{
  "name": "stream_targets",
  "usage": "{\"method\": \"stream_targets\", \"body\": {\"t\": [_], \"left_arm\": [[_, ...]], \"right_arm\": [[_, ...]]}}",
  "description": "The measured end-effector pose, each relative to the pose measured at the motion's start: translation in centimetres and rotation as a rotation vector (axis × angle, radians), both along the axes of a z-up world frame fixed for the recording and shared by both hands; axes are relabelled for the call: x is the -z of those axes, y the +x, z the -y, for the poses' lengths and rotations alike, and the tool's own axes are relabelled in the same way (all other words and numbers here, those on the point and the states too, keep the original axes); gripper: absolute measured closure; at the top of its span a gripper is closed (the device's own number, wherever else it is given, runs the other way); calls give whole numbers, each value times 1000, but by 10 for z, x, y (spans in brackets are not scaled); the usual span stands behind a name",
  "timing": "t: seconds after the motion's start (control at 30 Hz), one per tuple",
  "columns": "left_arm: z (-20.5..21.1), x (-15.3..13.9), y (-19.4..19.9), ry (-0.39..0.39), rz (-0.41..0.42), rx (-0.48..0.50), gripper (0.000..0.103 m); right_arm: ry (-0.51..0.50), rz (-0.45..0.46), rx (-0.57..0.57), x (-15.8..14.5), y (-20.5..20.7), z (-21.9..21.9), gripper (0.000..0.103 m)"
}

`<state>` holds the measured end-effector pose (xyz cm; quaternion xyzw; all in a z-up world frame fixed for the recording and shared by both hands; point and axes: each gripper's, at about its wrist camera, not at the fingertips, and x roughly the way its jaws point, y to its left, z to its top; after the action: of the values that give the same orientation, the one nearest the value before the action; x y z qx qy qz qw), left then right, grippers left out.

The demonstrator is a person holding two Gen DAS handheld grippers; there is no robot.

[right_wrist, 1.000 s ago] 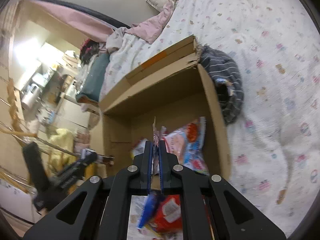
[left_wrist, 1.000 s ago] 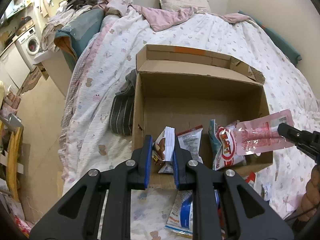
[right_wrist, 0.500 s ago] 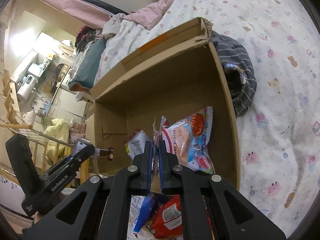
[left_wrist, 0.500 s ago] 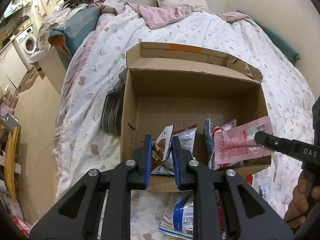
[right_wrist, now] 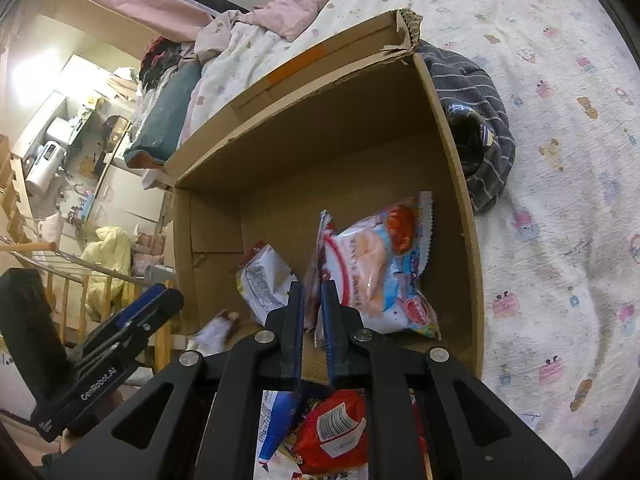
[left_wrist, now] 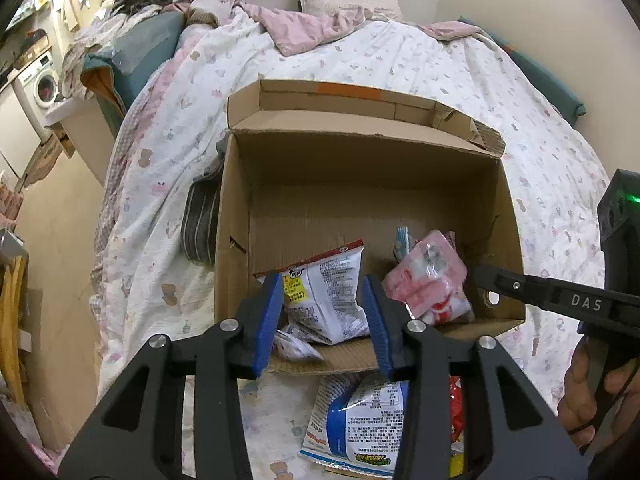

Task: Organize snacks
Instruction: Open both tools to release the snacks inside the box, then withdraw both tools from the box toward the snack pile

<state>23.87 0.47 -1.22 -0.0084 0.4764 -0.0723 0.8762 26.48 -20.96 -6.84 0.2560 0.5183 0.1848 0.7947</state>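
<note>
Snacks lie in a cardboard box (left_wrist: 508, 216) on a bed (left_wrist: 460, 64): a white packet (left_wrist: 324, 292) at the near wall and a pink packet (left_wrist: 428, 284) to its right. The left gripper (left_wrist: 324, 320) hangs over the white packet with jaws spread wide and nothing between them. The right gripper (right_wrist: 310, 328), jaws slightly parted, hovers at the pink packet's edge; whether it still pinches the film is unclear, and more packets (right_wrist: 340, 428) lie outside the box.

Right gripper (right_wrist: 311, 312), blue-padded jaws nearly closed on a pink plastic snack pouch (right_wrist: 316, 280) over an open brown cardboard box (right_wrist: 460, 208).
</note>
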Motion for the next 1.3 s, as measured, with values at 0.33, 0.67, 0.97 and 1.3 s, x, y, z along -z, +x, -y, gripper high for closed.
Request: {"method": "stream_targets", "body": {"t": [0.33,0.67,0.97,1.3], "left_arm": [[4,-10,-7,-1,54,23,25],[4,-9,-6,-7,48,21,25],[-1,-6,-6,0,45,10,25],[-7,-18,-24,-16,59,-14,25]], "right_arm": [[-45,80,53,-14,-6,6,19],[-49,76,48,-15,-6,9,19],[-71,68,48,-15,-5,9,19],[-44,89,72,-29,-20,12,19]]}}
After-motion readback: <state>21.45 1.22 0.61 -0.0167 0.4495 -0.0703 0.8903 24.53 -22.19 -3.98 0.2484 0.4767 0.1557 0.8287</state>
